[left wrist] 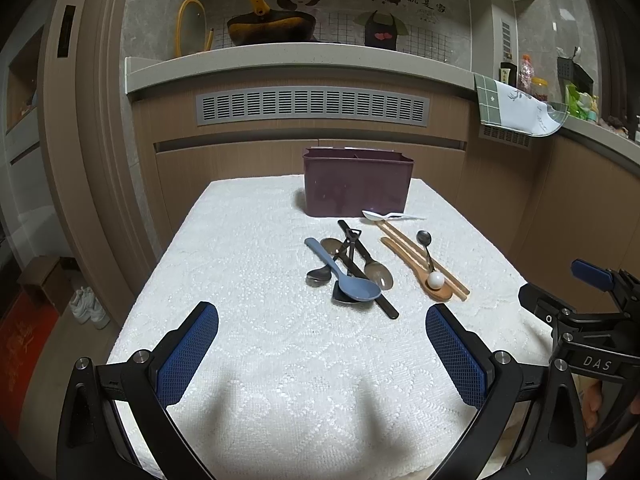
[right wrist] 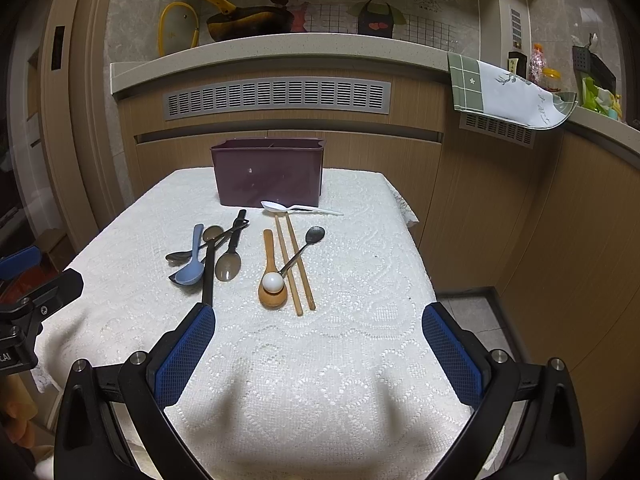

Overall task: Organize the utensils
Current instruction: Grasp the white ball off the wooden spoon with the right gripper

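A purple utensil box stands at the far end of the white-clothed table. In front of it lie a blue spoon, metal spoons, a black utensil, a wooden spoon with a white ball, chopsticks and a white plastic spoon. My left gripper is open and empty near the table's front. My right gripper is open and empty, also short of the utensils.
A kitchen counter with a pan runs behind the table, wooden cabinets below it. A green-white towel hangs off the counter at right. The floor drops away right of the table.
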`<state>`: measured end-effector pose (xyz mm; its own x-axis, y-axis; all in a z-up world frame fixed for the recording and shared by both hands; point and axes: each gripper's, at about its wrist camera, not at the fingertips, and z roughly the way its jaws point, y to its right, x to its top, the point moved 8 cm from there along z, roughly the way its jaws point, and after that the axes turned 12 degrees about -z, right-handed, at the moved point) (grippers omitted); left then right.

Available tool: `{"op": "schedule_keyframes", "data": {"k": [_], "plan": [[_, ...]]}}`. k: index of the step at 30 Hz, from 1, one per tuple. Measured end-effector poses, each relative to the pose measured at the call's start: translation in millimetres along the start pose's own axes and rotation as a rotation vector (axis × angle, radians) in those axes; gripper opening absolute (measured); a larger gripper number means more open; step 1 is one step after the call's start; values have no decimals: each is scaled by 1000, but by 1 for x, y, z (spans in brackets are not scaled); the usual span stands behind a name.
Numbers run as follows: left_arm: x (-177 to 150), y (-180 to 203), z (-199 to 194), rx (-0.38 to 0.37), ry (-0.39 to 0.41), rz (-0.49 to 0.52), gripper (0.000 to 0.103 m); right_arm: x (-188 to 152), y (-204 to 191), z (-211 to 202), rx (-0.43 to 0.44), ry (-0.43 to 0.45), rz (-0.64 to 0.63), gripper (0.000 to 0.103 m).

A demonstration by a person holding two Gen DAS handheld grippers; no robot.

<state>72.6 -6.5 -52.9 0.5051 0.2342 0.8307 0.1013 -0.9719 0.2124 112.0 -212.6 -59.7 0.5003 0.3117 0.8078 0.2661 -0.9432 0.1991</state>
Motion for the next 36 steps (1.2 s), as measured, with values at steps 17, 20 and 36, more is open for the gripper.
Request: {"op": "schedule_keyframes", "data": {"k": [17,20,36], "plan": [[23,-11,73,-13,-103,59,103,14,-6,71,124,-121,-150,100],[23,-18,84,-46,-133,18,103,21,-16,84,175,-123,-170,49],[4,9,92,-105,-189,92,102,29,-41,128,252,-199,-205,20]]}}
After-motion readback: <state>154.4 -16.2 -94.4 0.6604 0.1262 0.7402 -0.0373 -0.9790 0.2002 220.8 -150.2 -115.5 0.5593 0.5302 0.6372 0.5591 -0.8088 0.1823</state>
